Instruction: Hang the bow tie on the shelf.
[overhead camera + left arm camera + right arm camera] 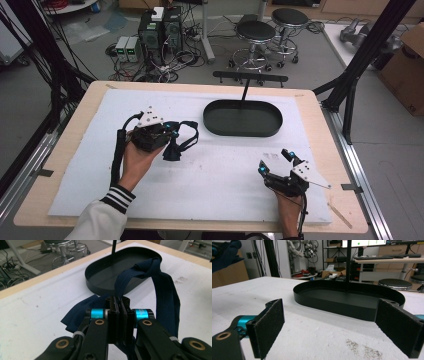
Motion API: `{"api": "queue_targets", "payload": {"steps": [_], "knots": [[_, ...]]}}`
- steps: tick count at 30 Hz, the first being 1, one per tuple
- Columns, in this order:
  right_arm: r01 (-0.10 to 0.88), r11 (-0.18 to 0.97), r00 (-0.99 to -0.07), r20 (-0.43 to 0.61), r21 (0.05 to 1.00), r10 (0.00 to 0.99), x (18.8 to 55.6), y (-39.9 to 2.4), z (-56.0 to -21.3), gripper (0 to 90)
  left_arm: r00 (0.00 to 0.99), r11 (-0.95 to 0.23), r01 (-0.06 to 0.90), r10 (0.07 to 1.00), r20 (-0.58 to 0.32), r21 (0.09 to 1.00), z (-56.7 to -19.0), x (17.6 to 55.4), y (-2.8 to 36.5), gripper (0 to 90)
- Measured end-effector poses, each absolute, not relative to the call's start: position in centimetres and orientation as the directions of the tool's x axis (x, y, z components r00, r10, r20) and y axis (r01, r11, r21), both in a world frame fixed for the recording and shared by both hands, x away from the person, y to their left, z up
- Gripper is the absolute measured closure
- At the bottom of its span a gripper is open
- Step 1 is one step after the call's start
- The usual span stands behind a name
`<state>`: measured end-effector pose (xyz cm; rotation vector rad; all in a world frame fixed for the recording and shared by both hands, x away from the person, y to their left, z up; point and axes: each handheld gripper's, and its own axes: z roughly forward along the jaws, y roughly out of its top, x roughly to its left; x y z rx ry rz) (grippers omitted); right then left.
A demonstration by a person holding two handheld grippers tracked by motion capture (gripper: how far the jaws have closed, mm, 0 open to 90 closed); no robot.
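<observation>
A: Worktop first: broad and white-covered, wood-edged. Toward the far side, right of middle, a black oval tray, empty, with a thin dark post rising from its far rim.

B: And the work in hand?

A: Lifting and carrying, by the look of it. Dark blue cloth pinched in the left gripper, left of the tray. One band drawn up from the closed fingers, looping over toward the tray in the left gripper view; the rest sagging down to the white surface. Hard to tell whether the lowest fold is resting on the surface or just clear of it.

B: Fingers of the left gripper?

A: Pressed together on the cloth, strip of fabric clamped between the pads, no gap visible. Firm hold, seemingly.

B: The other one?

A: Right gripper near the front right of the worktop, well apart from the cloth. Fingers spread wide, nothing between them, pointed toward the tray.

B: Next move?

A: Probably a carry across to the tray and a lowering over its rim. Calls for enough height to clear the wall with the hanging tail, and avoiding the post. Then opening only once the bulk sits inside. Possibly a tuck from the right gripper for any trailing end.
</observation>
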<state>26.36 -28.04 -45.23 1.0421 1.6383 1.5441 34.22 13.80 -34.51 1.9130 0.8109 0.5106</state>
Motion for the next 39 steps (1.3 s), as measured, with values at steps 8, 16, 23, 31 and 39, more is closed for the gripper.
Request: {"api": "queue_targets", "payload": {"steps": [8,16,23,31,39], "knots": [[0.109,-0.002,-0.472,0.053,0.994,0.88,26.4,-28.0,-45.2,8.2,0.711,-0.31,0.301,0.703,0.005,0.902,-32.9,35.9,12.8,86.6],[0.111,-0.007,-0.471,0.058,0.994,0.88,26.3,-28.0,-45.2,8.2,0.718,-0.312,0.267,0.695,0.027,0.912,-31.3,37.2,11.3,86.5],[0.112,-0.009,-0.468,0.06,0.994,0.882,26.3,-28.0,-45.2,8.2,0.711,-0.298,0.263,0.703,0.025,0.917,-30.5,38.4,10.6,86.6],[0.111,-0.009,-0.468,0.06,0.994,0.882,26.3,-28.0,-45.2,8.2,0.71,-0.278,0.277,0.705,-0.001,0.92,-29.6,40.0,10.1,86.6],[0.109,-0.008,-0.466,0.059,0.994,0.883,26.3,-28.0,-45.2,8.2,0.698,-0.277,0.289,0.716,-0.004,0.916,-29.1,41.9,9.5,86.6]]}}
